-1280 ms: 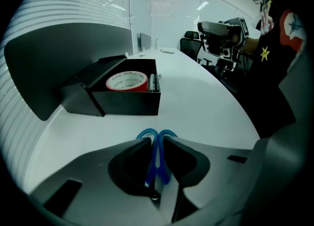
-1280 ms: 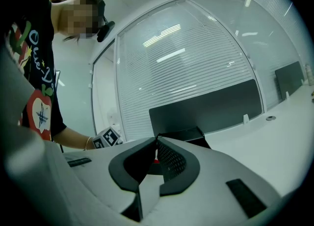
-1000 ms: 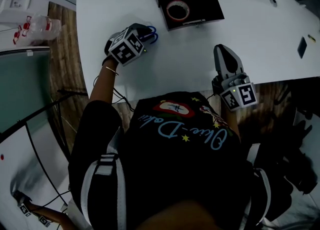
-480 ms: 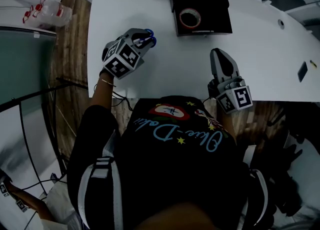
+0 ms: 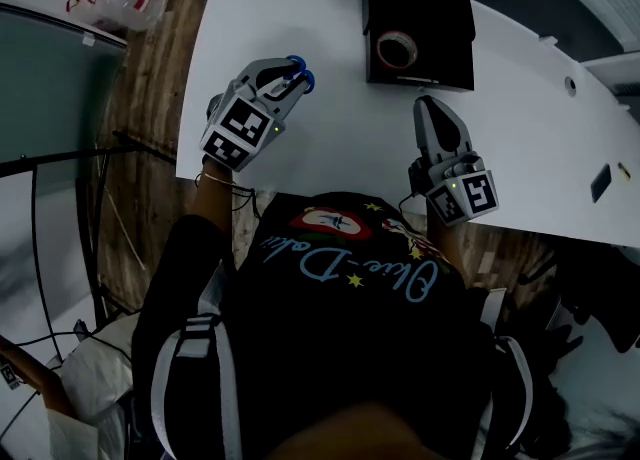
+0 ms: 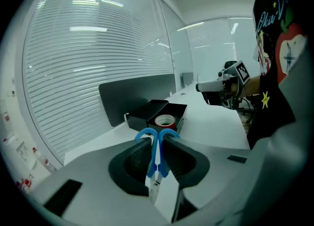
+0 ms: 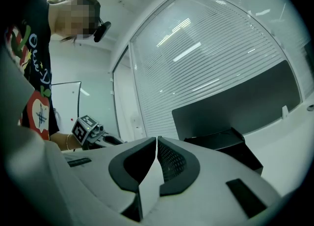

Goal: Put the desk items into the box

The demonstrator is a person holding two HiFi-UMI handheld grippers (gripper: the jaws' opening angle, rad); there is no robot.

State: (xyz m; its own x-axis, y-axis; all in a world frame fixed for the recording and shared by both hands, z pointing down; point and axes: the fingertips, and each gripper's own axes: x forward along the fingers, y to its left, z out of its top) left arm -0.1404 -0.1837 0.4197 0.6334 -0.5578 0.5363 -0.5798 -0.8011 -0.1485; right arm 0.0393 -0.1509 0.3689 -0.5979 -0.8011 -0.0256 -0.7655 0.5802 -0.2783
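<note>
Left gripper [image 6: 157, 147] clamped on blue-handled scissors [image 6: 157, 140]; handle loops stuck out past jaw tips. Scissors held over white desk [image 5: 340, 143], short of black box [image 5: 445, 3]. Tape roll [image 5: 397, 48] lay in box. Right gripper [image 7: 156, 147] jaws together, empty.

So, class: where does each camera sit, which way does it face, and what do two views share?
Head view: on the person's head, steeply down at desk, box, left gripper, right gripper, shirt.
Left gripper view: on left gripper, along jaws shut on blue scissors, toward box; shirt shows.
Right gripper view: on right gripper, along shut jaws, toward blinds; left gripper shows.
Both gripper views share the box.
</note>
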